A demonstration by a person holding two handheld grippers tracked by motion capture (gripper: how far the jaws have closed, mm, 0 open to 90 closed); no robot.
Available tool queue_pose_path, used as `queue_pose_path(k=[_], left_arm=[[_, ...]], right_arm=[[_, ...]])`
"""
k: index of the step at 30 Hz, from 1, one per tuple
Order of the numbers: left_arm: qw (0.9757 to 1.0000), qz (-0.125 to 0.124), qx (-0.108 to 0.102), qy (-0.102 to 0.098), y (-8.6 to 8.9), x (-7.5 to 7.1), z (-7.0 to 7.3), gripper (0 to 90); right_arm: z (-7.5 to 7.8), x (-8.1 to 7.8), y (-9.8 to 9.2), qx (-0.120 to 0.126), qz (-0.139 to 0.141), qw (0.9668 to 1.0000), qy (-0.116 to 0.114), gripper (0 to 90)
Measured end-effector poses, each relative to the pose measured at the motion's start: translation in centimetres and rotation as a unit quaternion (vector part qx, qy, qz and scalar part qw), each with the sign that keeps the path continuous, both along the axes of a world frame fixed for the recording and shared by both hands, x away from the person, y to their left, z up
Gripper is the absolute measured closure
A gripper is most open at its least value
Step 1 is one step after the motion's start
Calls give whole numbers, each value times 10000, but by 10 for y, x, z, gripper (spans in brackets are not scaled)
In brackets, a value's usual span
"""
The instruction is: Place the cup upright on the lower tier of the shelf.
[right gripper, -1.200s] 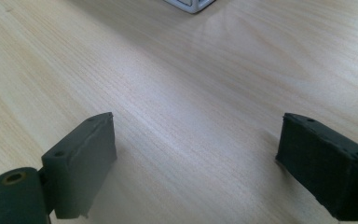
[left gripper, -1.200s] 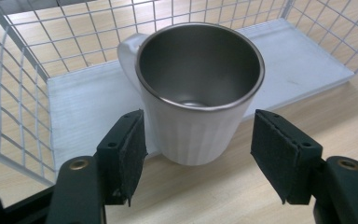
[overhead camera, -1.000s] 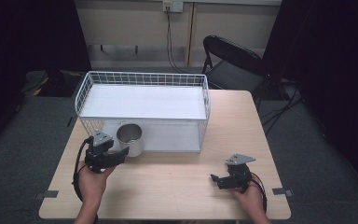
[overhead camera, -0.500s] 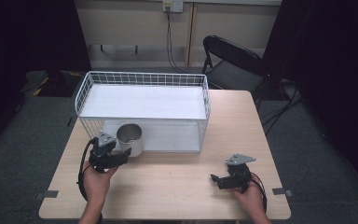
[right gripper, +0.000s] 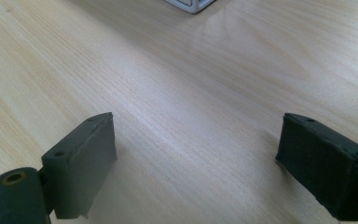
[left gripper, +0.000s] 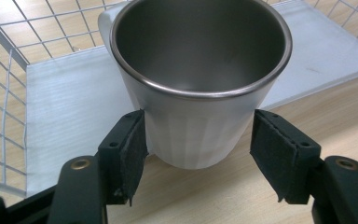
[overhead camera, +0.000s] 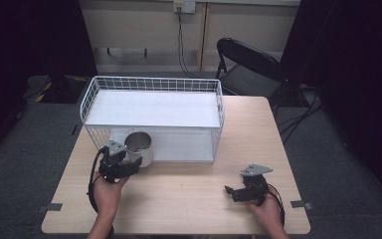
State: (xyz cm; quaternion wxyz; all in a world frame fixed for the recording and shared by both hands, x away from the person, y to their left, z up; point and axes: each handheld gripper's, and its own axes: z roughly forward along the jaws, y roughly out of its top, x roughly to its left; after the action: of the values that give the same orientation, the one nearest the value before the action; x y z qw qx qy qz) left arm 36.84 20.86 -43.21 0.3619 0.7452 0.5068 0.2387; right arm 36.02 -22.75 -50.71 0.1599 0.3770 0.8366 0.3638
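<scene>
Both black grippers, left and right, carry grey triangular plates, black cables, and screwed padded fingers.

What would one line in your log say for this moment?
left gripper: open, jaws either side of steel cup | right gripper: open above bare table | cup: upright beside wire basket
</scene>
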Motion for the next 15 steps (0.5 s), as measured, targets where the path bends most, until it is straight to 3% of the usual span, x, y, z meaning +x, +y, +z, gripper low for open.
queue_pose_path(k=[15], left_arm=[[9999,64,-156,21,3,6,-6,439]], right_arm=[[0,0,0,-2,-1,10000,1,105]])
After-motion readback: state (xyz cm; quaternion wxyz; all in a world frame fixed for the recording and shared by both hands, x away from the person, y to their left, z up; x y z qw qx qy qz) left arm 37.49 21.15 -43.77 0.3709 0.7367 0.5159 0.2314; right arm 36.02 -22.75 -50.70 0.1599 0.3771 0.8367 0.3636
